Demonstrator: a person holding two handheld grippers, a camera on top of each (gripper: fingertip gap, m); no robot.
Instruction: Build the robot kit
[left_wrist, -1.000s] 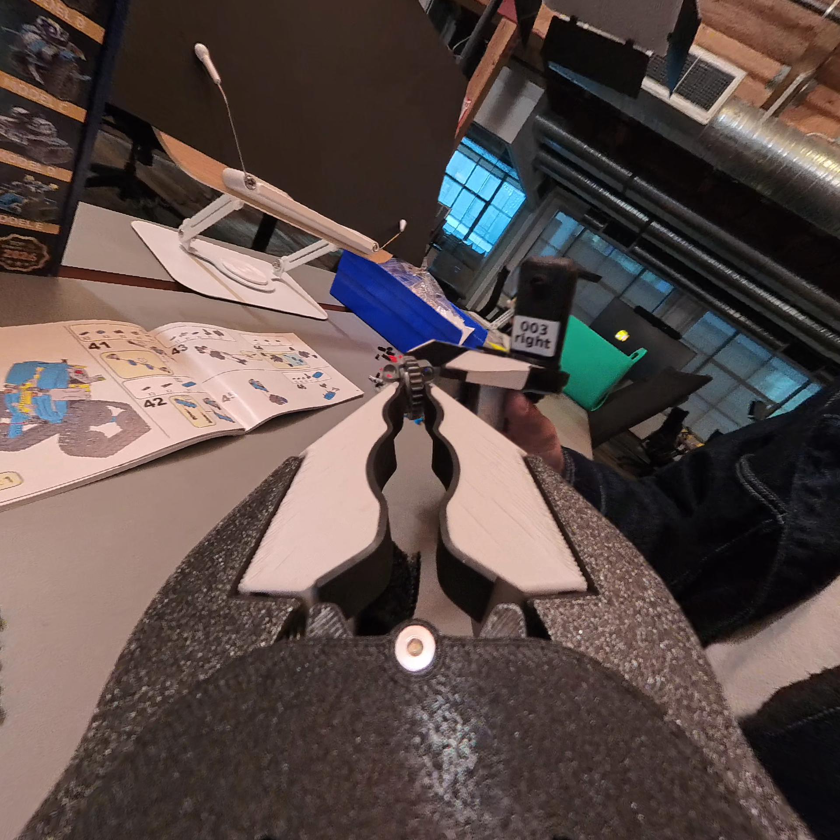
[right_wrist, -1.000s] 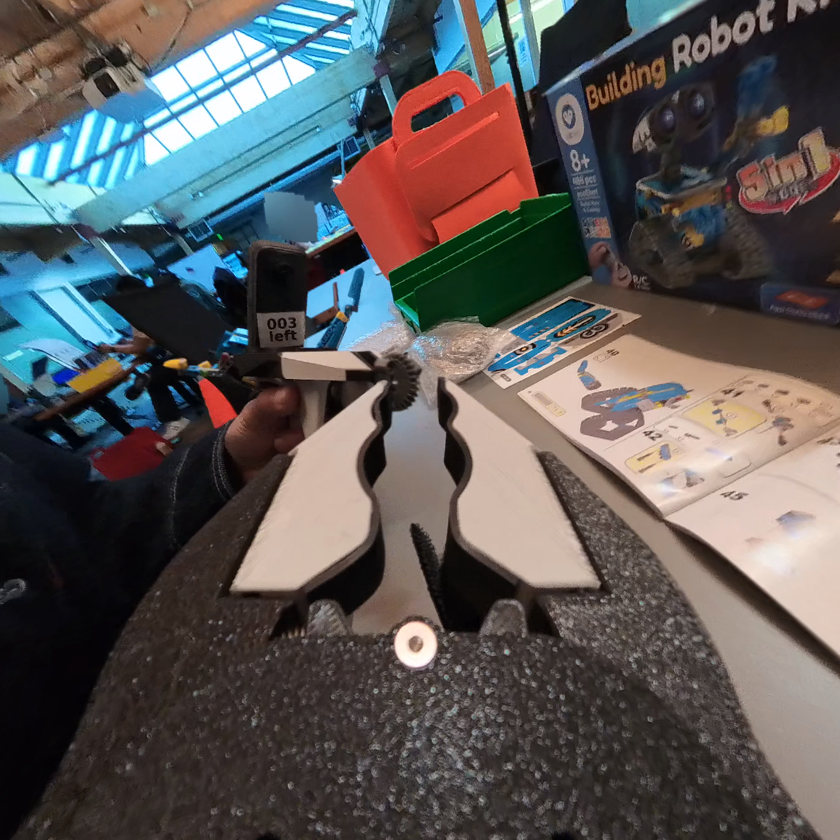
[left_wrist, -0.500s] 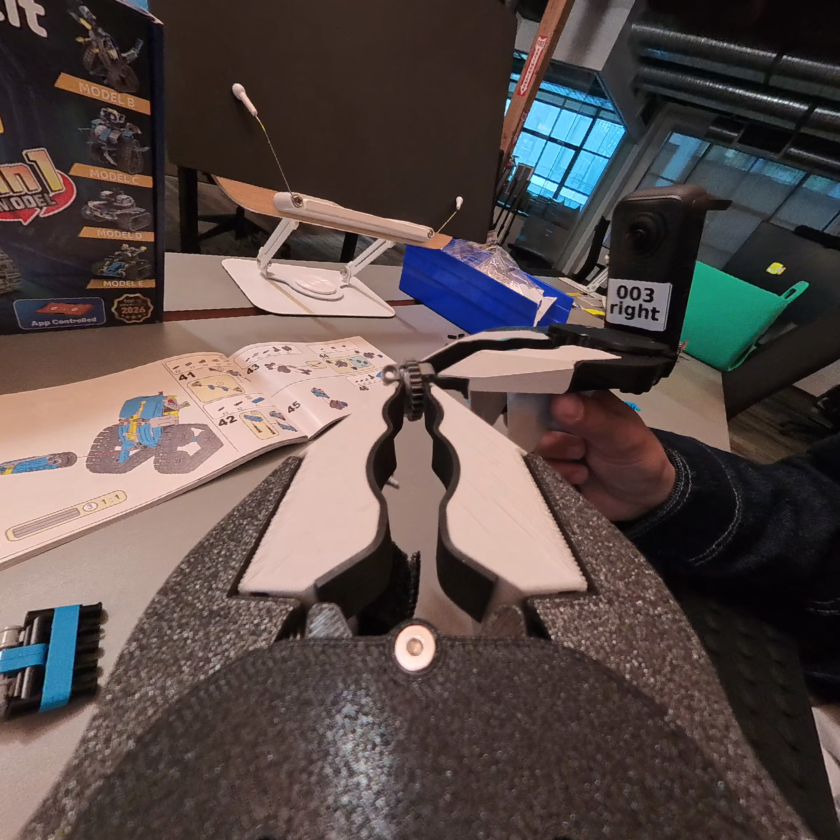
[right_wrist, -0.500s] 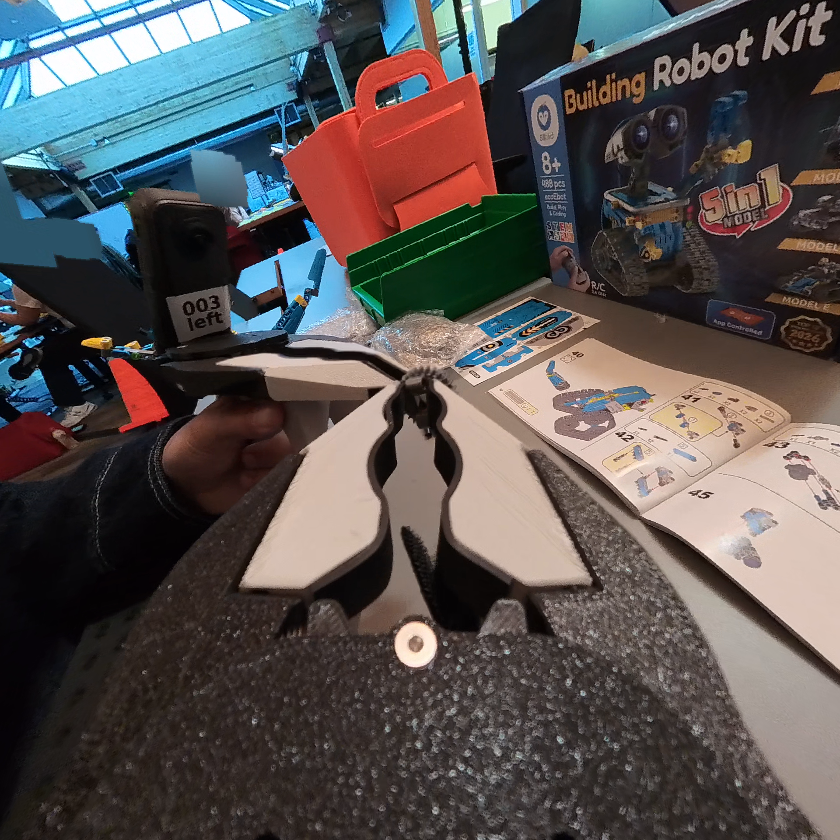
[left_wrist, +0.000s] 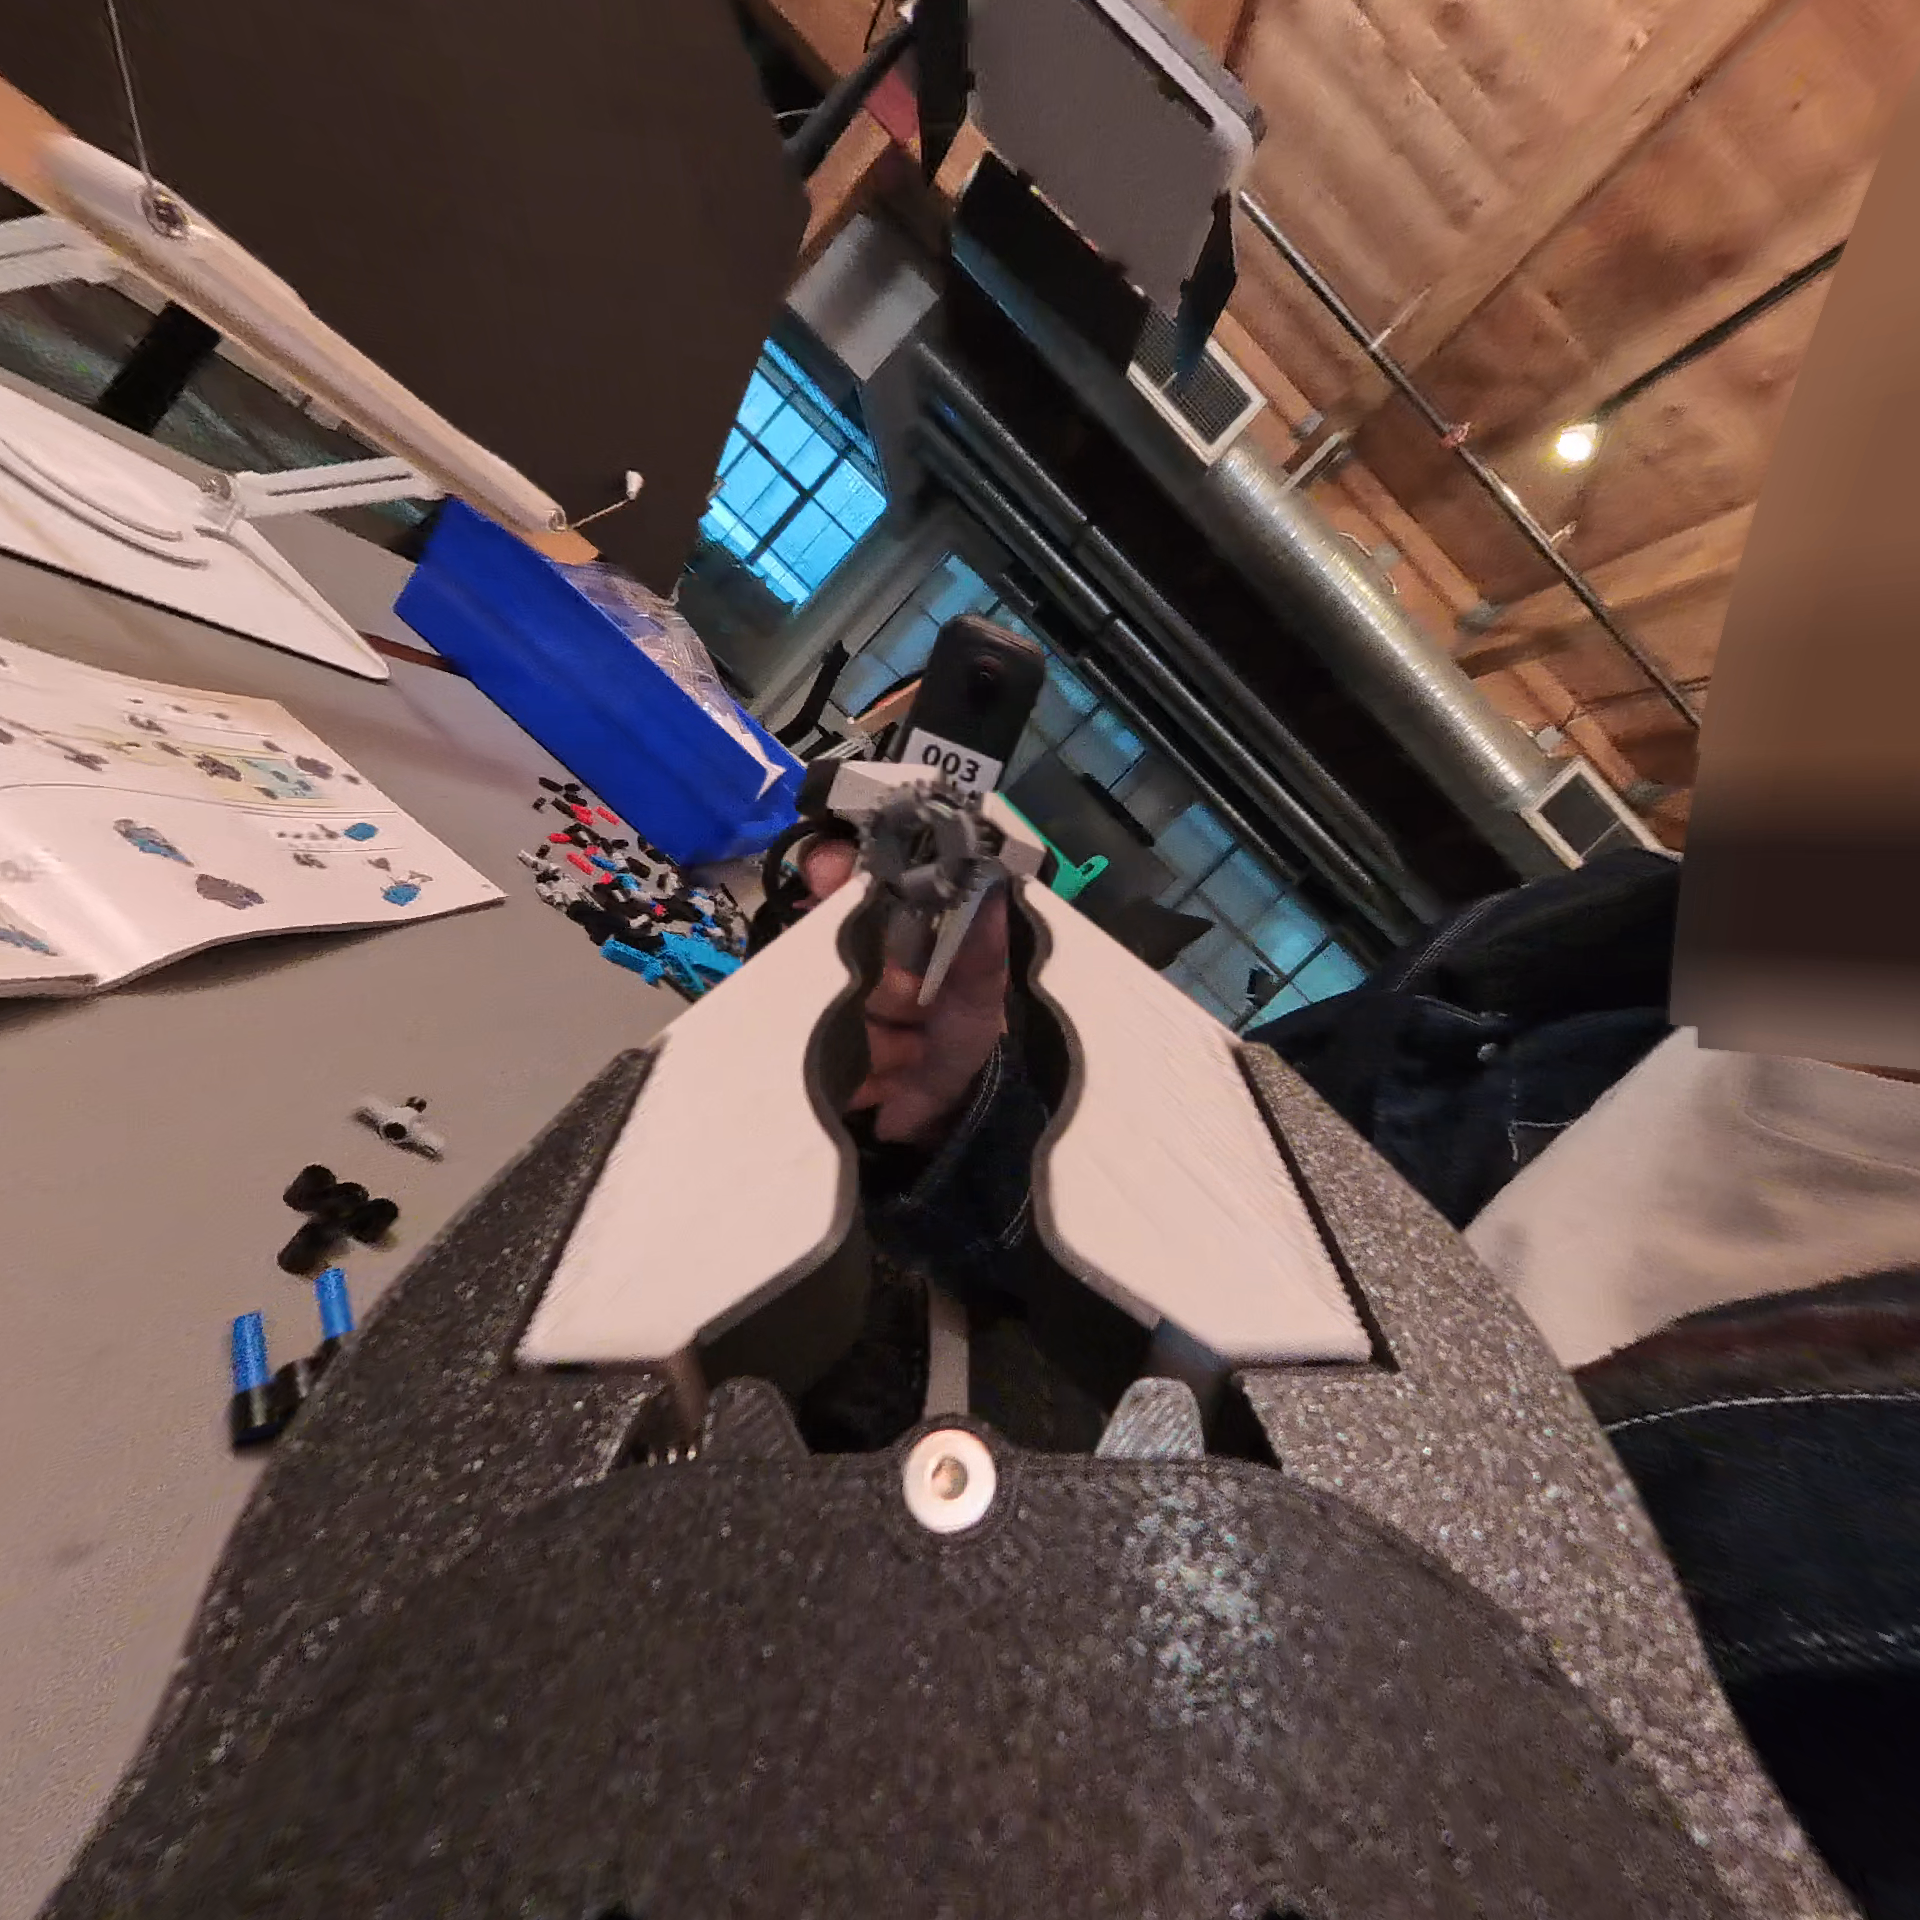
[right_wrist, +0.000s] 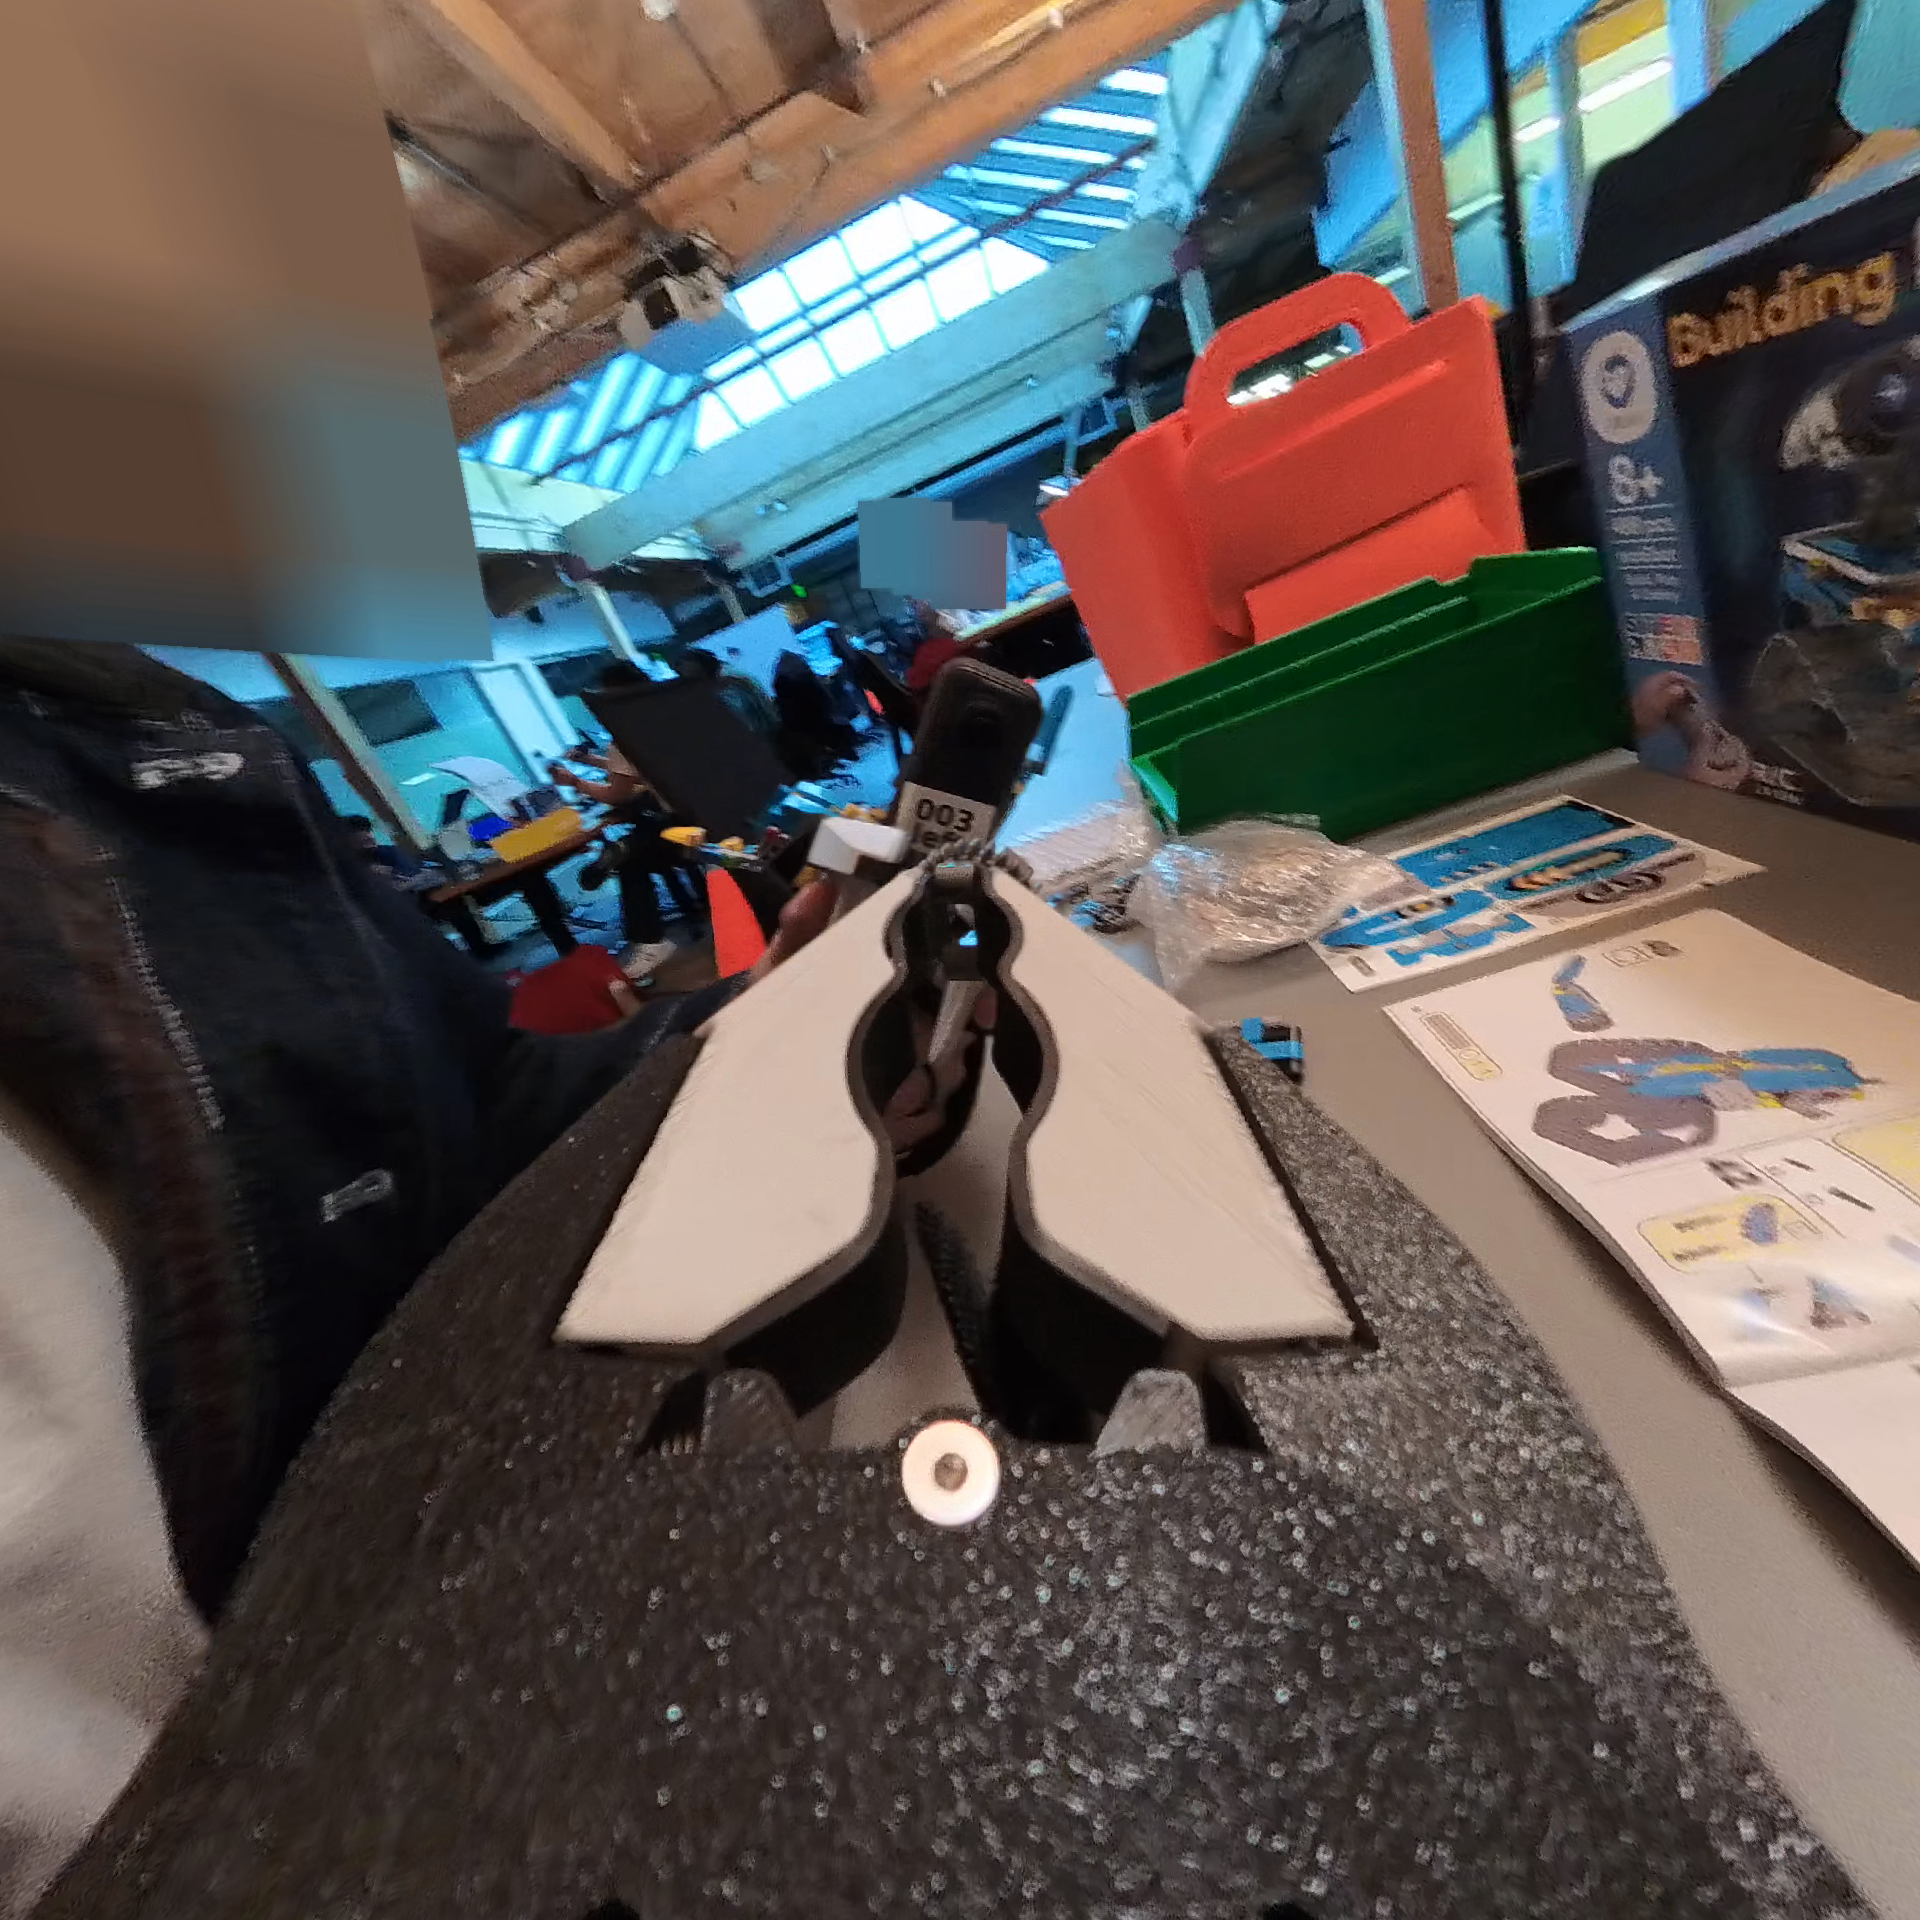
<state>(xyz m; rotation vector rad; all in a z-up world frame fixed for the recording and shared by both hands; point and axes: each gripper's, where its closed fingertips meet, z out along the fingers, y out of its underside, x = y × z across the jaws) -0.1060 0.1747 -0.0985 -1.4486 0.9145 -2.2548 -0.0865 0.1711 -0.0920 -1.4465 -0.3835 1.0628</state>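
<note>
Small grey toothed plastic gear (left_wrist: 923, 837) on a short axle, pinched at the tips of the left gripper (left_wrist: 925, 868), its white ribbed fingers (left_wrist: 727, 1143) closed on it, raised above the grey desk (left_wrist: 156, 1143). Same gear (right_wrist: 961, 857) also caught edge-on between the closed white fingers (right_wrist: 1132, 1132) of the right gripper (right_wrist: 951, 883). Below: open paper instruction booklet (left_wrist: 187, 831), loose black, red and blue plastic pieces (left_wrist: 634, 894), glossy blue bin (left_wrist: 582, 675). Beyond the booklet: green plastic bin (right_wrist: 1382, 707), orange felt bag (right_wrist: 1299, 478), crinkled clear bag (right_wrist: 1247, 883).
</note>
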